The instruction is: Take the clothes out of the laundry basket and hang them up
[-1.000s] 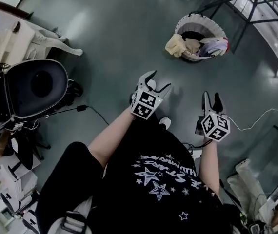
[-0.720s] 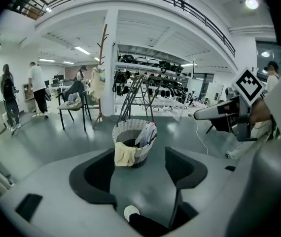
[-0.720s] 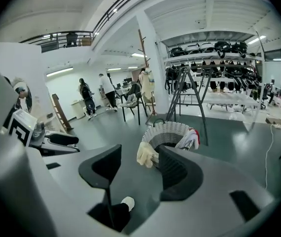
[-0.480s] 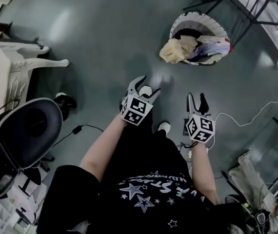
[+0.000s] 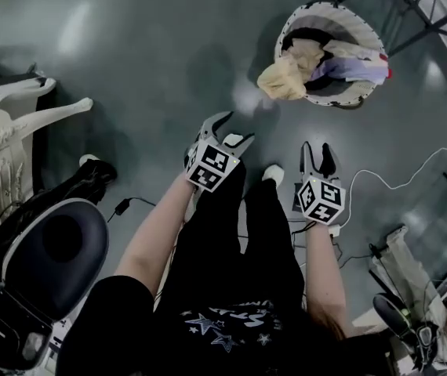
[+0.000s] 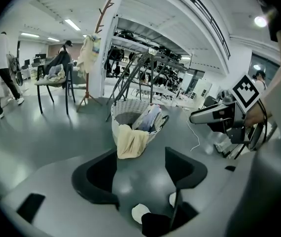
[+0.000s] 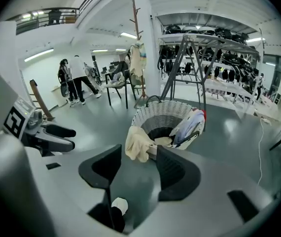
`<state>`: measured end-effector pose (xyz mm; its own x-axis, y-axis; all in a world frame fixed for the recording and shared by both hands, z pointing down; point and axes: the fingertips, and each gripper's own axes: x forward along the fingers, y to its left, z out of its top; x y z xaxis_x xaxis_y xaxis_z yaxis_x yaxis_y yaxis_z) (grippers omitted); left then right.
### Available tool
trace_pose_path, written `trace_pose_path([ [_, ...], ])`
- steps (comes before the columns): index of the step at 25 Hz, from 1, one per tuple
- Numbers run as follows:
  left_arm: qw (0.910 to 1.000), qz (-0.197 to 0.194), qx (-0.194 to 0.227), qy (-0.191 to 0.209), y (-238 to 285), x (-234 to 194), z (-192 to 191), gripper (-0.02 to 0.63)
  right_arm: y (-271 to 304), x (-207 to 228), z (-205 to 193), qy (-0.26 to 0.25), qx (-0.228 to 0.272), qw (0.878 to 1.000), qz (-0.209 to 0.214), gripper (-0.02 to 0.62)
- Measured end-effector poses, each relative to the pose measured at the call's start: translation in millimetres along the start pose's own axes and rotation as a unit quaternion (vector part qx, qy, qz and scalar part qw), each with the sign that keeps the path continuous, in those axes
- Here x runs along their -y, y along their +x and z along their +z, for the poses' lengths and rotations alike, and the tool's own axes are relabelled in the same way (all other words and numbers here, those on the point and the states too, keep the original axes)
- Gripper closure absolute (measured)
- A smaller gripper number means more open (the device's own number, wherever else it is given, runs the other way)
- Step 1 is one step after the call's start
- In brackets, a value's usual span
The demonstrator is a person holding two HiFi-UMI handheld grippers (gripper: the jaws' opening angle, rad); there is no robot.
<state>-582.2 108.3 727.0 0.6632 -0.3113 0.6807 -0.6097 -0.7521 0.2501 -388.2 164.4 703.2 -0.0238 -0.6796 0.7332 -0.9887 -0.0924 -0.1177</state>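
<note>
Laundry basket stood on the floor ahead of both claws and well apart from them, with a cream garment draped over its near rim. Left claw and right claw were empty, jaws apart. The garment seemed nearer the left. Only floor lay between; a white cable trailed off right.

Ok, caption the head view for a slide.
Open, empty left gripper and right gripper held short of the laundry basket of clothes.
</note>
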Motion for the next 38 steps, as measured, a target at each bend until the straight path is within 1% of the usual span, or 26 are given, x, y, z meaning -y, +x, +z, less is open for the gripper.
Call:
trace_pose_path([
  [3, 0.9999, -0.010, -0.013, -0.003, 32, -10, -15, 0.284, 22, 8, -17, 0.004, -0.011, 1.000, 0.001, 0.360],
  [6, 0.9997, -0.019, -0.010, -0.013, 64, -17, -25, 0.284, 44, 15, -36, 0.018, -0.018, 1.000, 0.010, 0.360],
  [9, 0.9993, -0.028, -0.008, -0.024, 101, -26, -38, 0.284, 67, 17, -55, 0.025, -0.022, 0.999, 0.027, 0.360],
  [14, 0.9989, -0.025, -0.020, -0.033, 168, -49, -66, 0.282, 108, 23, -84, 0.000, -0.030, 0.998, 0.058, 0.362],
  [16, 0.9986, -0.025, -0.027, -0.038, 190, -58, -75, 0.284, 121, 28, -94, -0.002, -0.034, 0.997, 0.066, 0.362],
  [19, 0.9978, -0.038, -0.037, -0.041, 215, -67, -87, 0.283, 136, 36, -106, -0.002, -0.038, 0.996, 0.078, 0.364],
  [24, 0.9941, -0.089, -0.040, -0.049, 245, -69, -94, 0.282, 156, 48, -118, -0.006, -0.040, 0.995, 0.096, 0.367],
  [30, 0.9914, -0.115, -0.039, -0.050, 271, -80, -92, 0.275, 178, 54, -127, -0.016, -0.040, 0.993, 0.111, 0.367],
  [32, 0.9896, -0.130, -0.050, -0.035, 278, -79, -92, 0.273, 183, 53, -127, -0.019, -0.037, 0.992, 0.117, 0.367],
  [34, 0.9861, -0.150, -0.070, -0.017, 284, -74, -96, 0.273, 187, 51, -127, -0.022, -0.035, 0.992, 0.122, 0.367],
  [36, 0.9824, -0.164, -0.088, -0.015, 290, -71, -99, 0.273, 189, 49, -129, -0.023, -0.035, 0.991, 0.126, 0.367],
  [38, 0.9817, -0.164, -0.094, -0.023, 292, -72, -99, 0.285, 190, 48, -130, -0.025, -0.037, 0.991, 0.129, 0.367],
])
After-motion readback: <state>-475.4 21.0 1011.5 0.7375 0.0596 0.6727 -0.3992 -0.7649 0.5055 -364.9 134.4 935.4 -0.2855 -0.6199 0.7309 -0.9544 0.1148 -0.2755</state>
